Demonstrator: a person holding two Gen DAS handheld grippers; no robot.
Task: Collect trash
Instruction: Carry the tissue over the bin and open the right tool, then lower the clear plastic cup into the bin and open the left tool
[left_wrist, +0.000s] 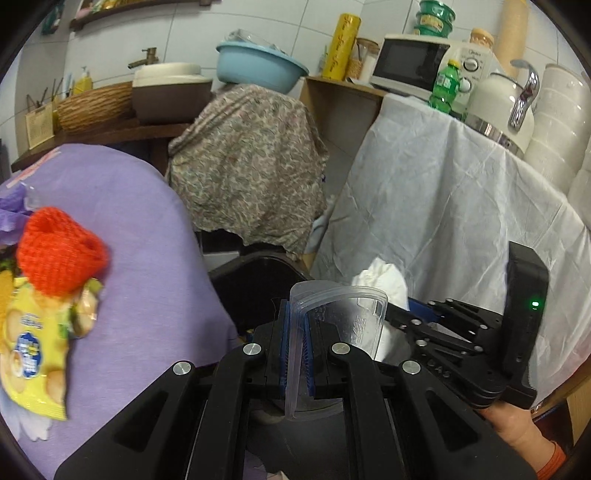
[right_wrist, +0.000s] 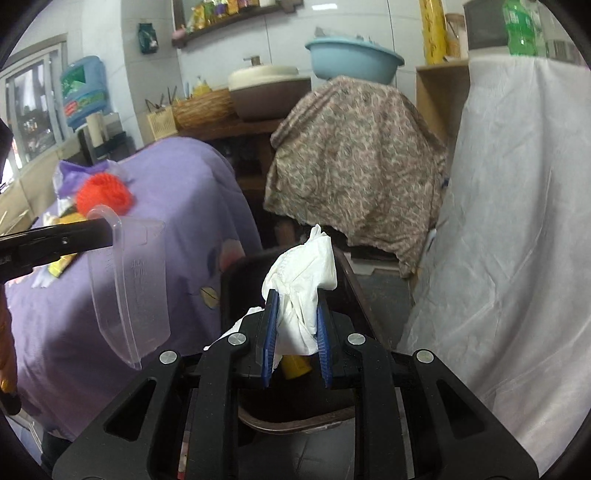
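My left gripper (left_wrist: 295, 343) is shut on the wall of a clear plastic cup (left_wrist: 343, 317), which hangs over the black bin (left_wrist: 255, 284). In the right wrist view the same clear plastic cup (right_wrist: 129, 280) hangs at the left, held by the left gripper's black fingers (right_wrist: 74, 236). My right gripper (right_wrist: 295, 336) is shut on a crumpled white tissue (right_wrist: 303, 277) above the black bin (right_wrist: 347, 280). In the left wrist view the white tissue (left_wrist: 384, 280) and the right gripper (left_wrist: 443, 325) sit just right of the cup. Something yellow (right_wrist: 295, 365) shows inside the bin.
A purple-covered table (left_wrist: 140, 229) at the left carries a yellow snack bag (left_wrist: 37, 347) and an orange knitted piece (left_wrist: 59, 254). A white-draped counter (left_wrist: 461, 192) stands at the right, with a floral-covered stand (left_wrist: 247, 162) behind the bin. A hand (left_wrist: 517, 435) grips the right tool.
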